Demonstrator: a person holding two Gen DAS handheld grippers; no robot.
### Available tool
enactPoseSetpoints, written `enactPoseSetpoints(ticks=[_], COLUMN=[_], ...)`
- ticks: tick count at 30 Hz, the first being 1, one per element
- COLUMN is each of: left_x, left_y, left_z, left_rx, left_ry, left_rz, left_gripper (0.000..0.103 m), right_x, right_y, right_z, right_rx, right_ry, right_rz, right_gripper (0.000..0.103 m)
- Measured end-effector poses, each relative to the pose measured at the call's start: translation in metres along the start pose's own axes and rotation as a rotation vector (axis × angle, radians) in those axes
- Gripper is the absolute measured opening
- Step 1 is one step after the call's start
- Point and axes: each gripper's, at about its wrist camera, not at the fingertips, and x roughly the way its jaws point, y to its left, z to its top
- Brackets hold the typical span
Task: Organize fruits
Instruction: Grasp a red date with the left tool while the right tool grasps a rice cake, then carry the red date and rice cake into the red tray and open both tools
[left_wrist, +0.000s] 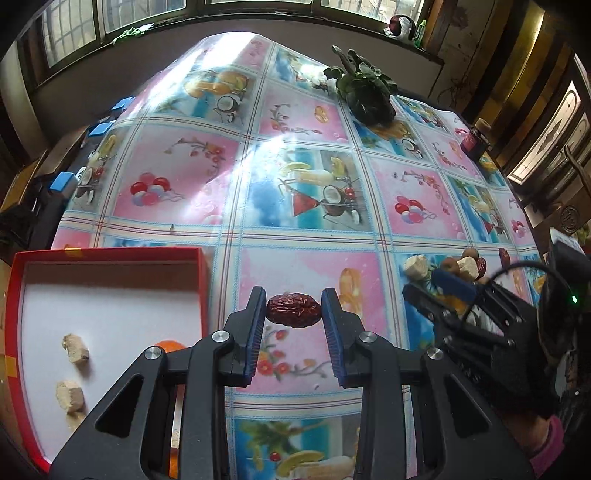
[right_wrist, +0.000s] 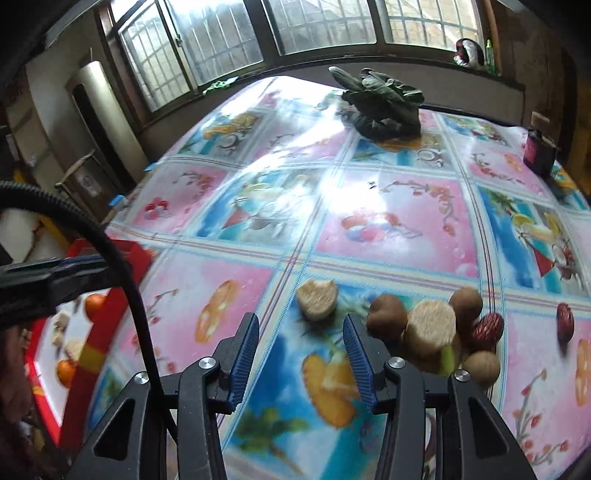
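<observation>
The left tongs (left_wrist: 293, 314) grip a red date (left_wrist: 293, 310) crosswise, the red box (left_wrist: 110, 254) at nine o'clock; the right tongs (right_wrist: 301, 354) hang open.

No writing, brand or number can be read anywhere; the dark jar with a red label (left_wrist: 474, 140) on the bench is too blurred.

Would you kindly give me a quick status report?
Left gripper shut on red date. Right gripper open, empty. Red box at left, path unobstructed.
</observation>
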Motion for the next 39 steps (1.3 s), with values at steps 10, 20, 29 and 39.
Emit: enactPoseSetpoints(ticks=[10, 20, 29, 39], left_x=[-0.001, -0.029, -0.049, -0.064], left_y=[0.013, 0.022, 0.036, 0.066], left_z=[-0.011, -0.039, -0.067, -0.091], left_rx=[-0.022, -0.034, -0.022, -0.062], left_ry=[0.002, -0.037, -0.095, -0.121], left_rz=[-0.021, -0.017, 0.078, 0.122], left_gripper=[0.030, 0.030, 0.030, 0.030], right_x=[0.011, -0.035, -0.060, -0.068], right_y=[0.012, 0.033, 0.076, 0.123], right_z=[0.008, -0.025, -0.044, -0.049], right_rx=[-0.081, -0.050, -0.070, -0.121], right_ry=[0.006, -0.024, -0.056, -0.067], right_rz=[-0.051, 0.018, 0.091, 0.144], right_gripper=[0.025, 0.025, 0.025, 0.025])
